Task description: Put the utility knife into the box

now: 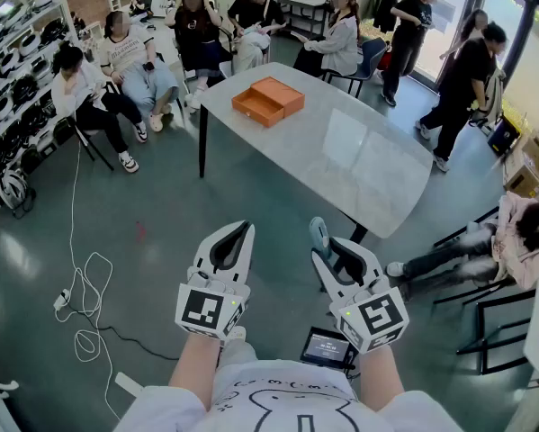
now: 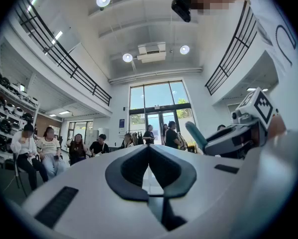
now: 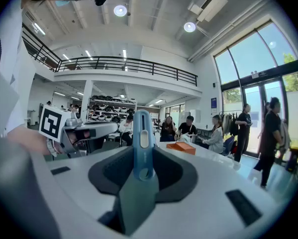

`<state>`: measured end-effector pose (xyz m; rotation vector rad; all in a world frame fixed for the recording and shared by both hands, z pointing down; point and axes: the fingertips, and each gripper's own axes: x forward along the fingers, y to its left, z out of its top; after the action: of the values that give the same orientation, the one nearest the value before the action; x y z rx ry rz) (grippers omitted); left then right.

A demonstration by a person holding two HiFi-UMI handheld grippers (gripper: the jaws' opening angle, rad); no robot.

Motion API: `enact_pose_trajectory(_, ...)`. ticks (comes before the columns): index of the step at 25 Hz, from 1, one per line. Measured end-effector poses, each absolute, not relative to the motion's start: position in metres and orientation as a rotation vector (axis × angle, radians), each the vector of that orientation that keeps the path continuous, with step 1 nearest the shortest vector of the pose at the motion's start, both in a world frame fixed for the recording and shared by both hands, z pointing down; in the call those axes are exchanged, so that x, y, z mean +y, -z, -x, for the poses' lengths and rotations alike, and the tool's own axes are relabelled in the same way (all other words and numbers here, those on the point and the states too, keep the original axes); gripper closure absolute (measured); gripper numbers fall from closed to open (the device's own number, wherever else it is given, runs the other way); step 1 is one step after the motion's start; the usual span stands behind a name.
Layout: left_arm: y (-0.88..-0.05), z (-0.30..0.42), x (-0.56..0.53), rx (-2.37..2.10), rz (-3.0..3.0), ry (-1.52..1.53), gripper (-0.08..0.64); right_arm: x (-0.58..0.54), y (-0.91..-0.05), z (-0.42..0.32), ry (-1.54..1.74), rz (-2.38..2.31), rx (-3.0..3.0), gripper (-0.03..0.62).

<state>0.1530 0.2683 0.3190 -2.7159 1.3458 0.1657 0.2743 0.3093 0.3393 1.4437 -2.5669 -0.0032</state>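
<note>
Firmly gripped, well short of its box: the utility knife (image 3: pixel 142 133) stands upright, clamped in the right gripper (image 1: pixel 336 252).
The left gripper (image 1: pixel 236 237) is pinched together on nothing, simply spare. The orange box (image 1: pixel 267 100), seemingly open, waits far off on the table (image 1: pixel 368 165), so the knife is held ready for carrying over.

Head view looks down; both gripper views share seated people (image 1: pixel 125 57).

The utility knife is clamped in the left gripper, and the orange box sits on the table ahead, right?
No: the utility knife is clamped in the right gripper, as the right gripper view shows. The orange box does sit on the table ahead.
</note>
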Motion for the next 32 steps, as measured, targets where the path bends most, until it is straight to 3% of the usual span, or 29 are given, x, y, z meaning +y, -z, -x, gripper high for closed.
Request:
enact_pose_trajectory(15, -0.303, -0.155, 0.287, 1.377, 2.644, -0.161, 0.545, 0.319, -0.332, -0.283, -0.005, -1.441, -2.622, 0.46)
enact_pose_trajectory(32, -0.297, -0.105, 0.146, 1.281, 2.707, -0.21, 0.543, 0.186, -0.33, -0.225, -0.016, -1.469, -2.544, 0.46)
